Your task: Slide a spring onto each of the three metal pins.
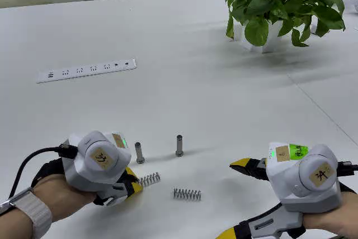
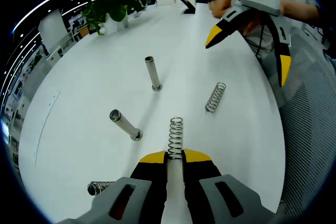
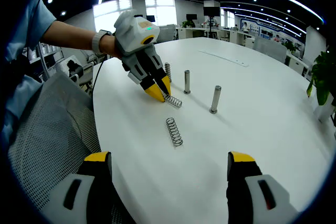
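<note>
White tabletop (image 1: 184, 54) runs wide under both my hands. A power strip (image 1: 86, 70) lies flat at the far left and a potted plant (image 1: 285, 1) stands at the far right.

My left claw (image 2: 175, 156) is closed on one end of a spring (image 2: 175, 132). The spring sticks straight out ahead of the yellow tips, low over the table (whether its free end touches the surface I cannot tell).

Beyond it stand two bare pins, upright and apart from each other. The nearer pin (image 2: 125, 124) is a little left of the spring's line, and the farther pin (image 2: 153, 73) stands further on. In the right gripper view a third pin (image 3: 167, 71) stands just behind my left claw, with coils wound round its shaft.

A loose spring (image 1: 187, 194) lies flat on the table between my two claws, touching neither pins nor claws.

My right claw (image 3: 168, 158) hangs with its jaws spread wide and nothing between them, off to the right of the pins and the loose spring.
</note>
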